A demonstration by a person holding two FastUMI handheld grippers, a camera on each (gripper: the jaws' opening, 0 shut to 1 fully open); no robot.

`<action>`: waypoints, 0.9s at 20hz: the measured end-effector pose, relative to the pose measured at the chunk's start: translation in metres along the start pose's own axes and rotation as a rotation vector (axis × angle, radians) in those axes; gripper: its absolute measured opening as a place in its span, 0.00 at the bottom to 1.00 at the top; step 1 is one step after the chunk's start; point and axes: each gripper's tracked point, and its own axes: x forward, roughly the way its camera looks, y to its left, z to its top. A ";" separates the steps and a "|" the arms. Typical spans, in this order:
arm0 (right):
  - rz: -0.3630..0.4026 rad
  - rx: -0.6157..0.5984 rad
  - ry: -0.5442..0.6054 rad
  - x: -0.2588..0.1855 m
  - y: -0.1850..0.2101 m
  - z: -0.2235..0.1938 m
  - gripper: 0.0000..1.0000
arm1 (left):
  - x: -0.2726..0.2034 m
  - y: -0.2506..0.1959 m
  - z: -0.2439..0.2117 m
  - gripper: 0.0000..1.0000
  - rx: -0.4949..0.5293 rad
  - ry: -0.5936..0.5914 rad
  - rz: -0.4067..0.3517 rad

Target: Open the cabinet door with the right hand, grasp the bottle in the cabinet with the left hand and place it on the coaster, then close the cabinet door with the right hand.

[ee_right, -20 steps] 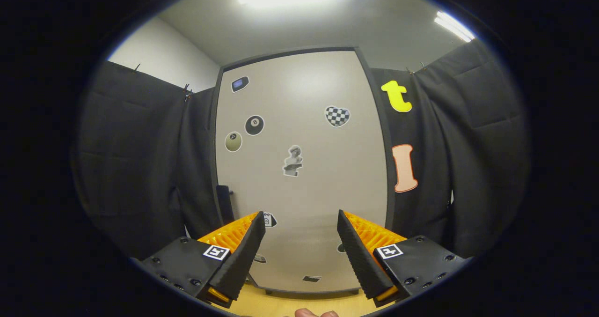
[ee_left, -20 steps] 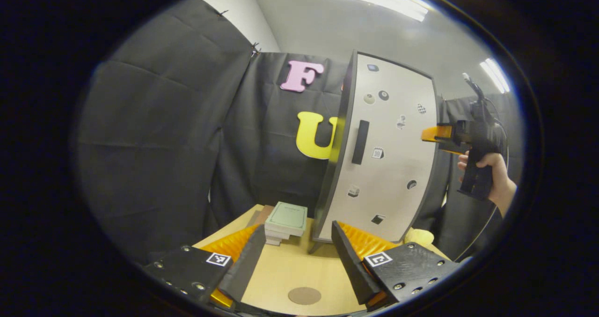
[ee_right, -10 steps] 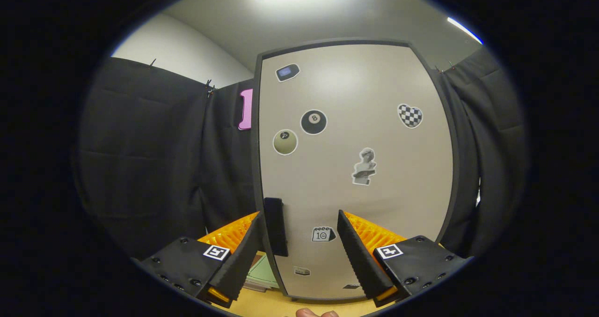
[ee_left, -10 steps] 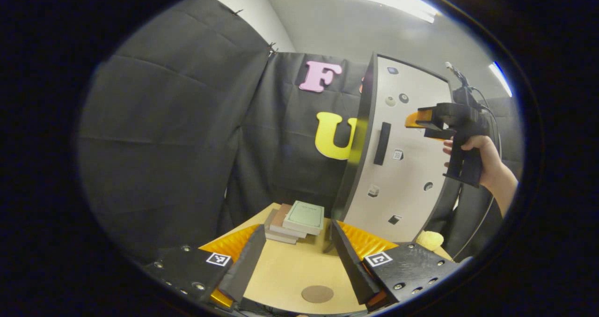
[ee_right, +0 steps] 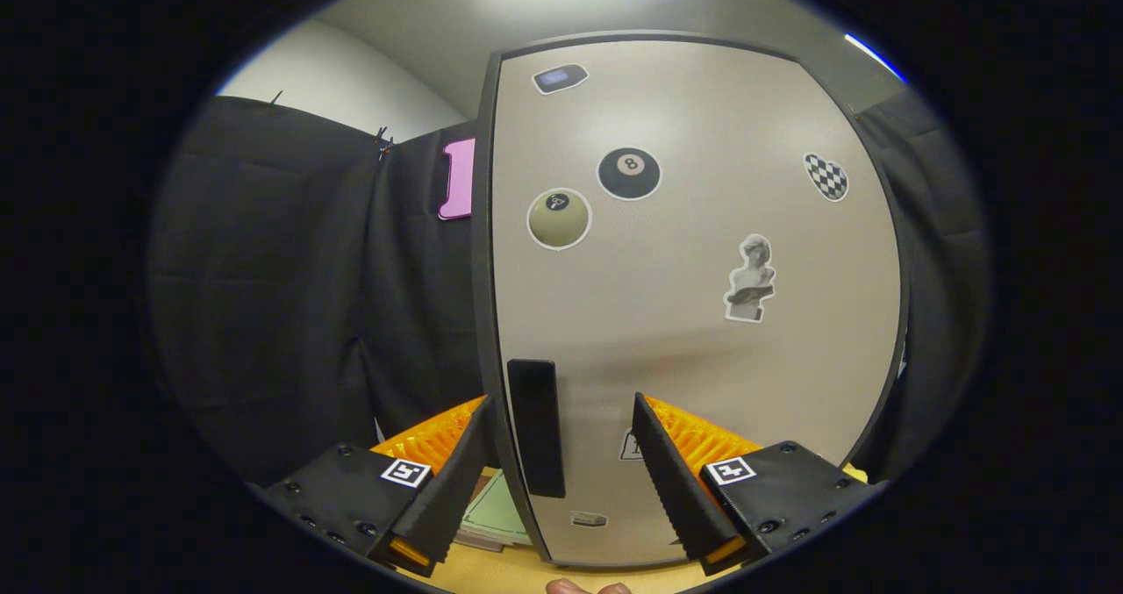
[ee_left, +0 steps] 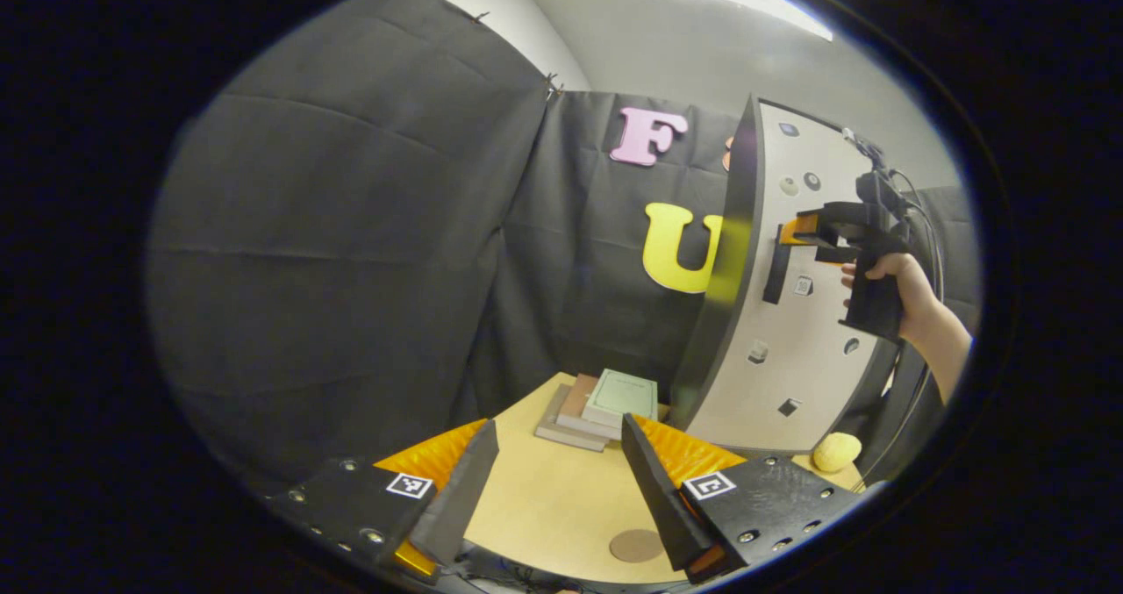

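Note:
A tall cabinet with a pale sticker-covered door (ee_right: 693, 313) stands on the wooden table; the door is closed and the bottle is hidden inside. Its dark vertical handle (ee_right: 536, 425) lies between my right gripper's (ee_right: 561, 462) open fingers, not gripped. In the left gripper view the cabinet (ee_left: 790, 313) stands at the right, and a hand holds the right gripper (ee_left: 794, 230) just in front of the handle (ee_left: 776, 263). My left gripper (ee_left: 561, 480) hangs open and empty over the table. The round brown coaster (ee_left: 638, 545) lies on the table close to its right finger.
A stack of books (ee_left: 605, 405) lies on the wooden table (ee_left: 544, 497) left of the cabinet. A yellow soft object (ee_left: 835, 451) sits by the cabinet's front foot. Black cloth walls close the booth behind and at the left.
The right gripper has moved closer to the door and leftward, so the handle now sits between its fingers. The left gripper's view has swung left, shifting cabinet and coaster rightward.

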 end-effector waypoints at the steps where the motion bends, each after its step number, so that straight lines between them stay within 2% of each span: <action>1: -0.003 -0.005 0.001 0.004 0.002 -0.001 0.98 | 0.003 0.000 0.002 0.88 0.002 -0.003 0.000; 2: -0.004 -0.008 0.005 0.009 0.004 -0.002 0.98 | 0.006 0.000 0.005 0.85 0.007 -0.008 -0.003; 4: -0.008 -0.013 0.021 0.018 0.006 -0.007 0.98 | 0.012 -0.003 0.009 0.88 0.026 -0.017 -0.007; 6: -0.016 -0.016 0.036 0.026 0.007 -0.013 0.98 | 0.017 -0.004 0.009 0.86 0.045 -0.018 -0.005; 8: -0.019 -0.008 0.059 0.033 0.008 -0.019 0.91 | 0.018 -0.007 0.008 0.86 0.048 -0.015 -0.006; 11: -0.031 0.012 0.092 0.039 0.010 -0.026 0.64 | 0.017 -0.008 0.005 0.88 0.040 -0.006 -0.009; 13: -0.034 0.015 0.097 0.041 0.013 -0.029 0.46 | 0.015 -0.004 0.002 0.86 0.041 0.001 0.019; 15: -0.039 0.005 0.105 0.039 0.015 -0.030 0.42 | 0.015 -0.004 0.006 0.85 0.027 -0.020 0.033; 16: -0.056 -0.001 0.106 0.040 0.011 -0.032 0.34 | 0.011 -0.002 0.005 0.88 0.022 -0.020 0.030; 18: -0.051 0.007 0.110 0.039 0.011 -0.032 0.34 | 0.010 0.001 0.006 0.86 0.024 -0.022 0.037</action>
